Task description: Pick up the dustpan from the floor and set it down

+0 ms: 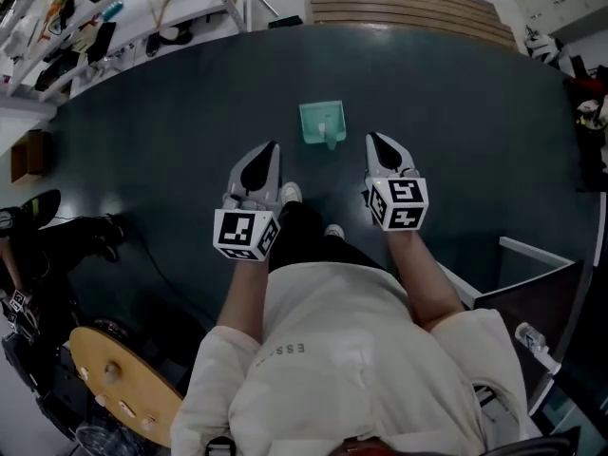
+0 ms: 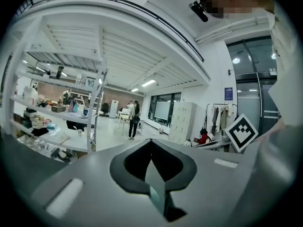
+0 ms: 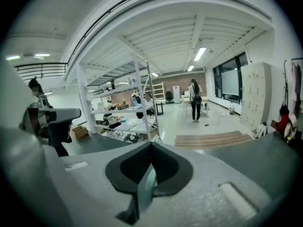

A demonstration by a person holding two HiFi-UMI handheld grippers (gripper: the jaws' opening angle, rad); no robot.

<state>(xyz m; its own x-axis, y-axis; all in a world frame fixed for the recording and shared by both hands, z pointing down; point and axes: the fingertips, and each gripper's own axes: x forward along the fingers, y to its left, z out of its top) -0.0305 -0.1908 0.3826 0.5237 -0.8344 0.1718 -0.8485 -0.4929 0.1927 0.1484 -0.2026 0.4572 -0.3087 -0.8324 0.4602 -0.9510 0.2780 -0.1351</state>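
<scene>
Dark floor [image 1: 142,141] w/ teal dustpan [image 1: 321,122]; shirt print [image 1: 283,350] reads maybe "ESS".

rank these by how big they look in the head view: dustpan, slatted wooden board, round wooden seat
1. slatted wooden board
2. round wooden seat, nearer the camera and partly hidden, so a close call
3. dustpan, clearly smallest

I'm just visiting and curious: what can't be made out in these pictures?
Dustpan: head view, too small to tell whether anything lies in it.
Shelf items: left gripper view, too small to name.
Person's shoes: head view, mostly hidden by the legs.
</scene>
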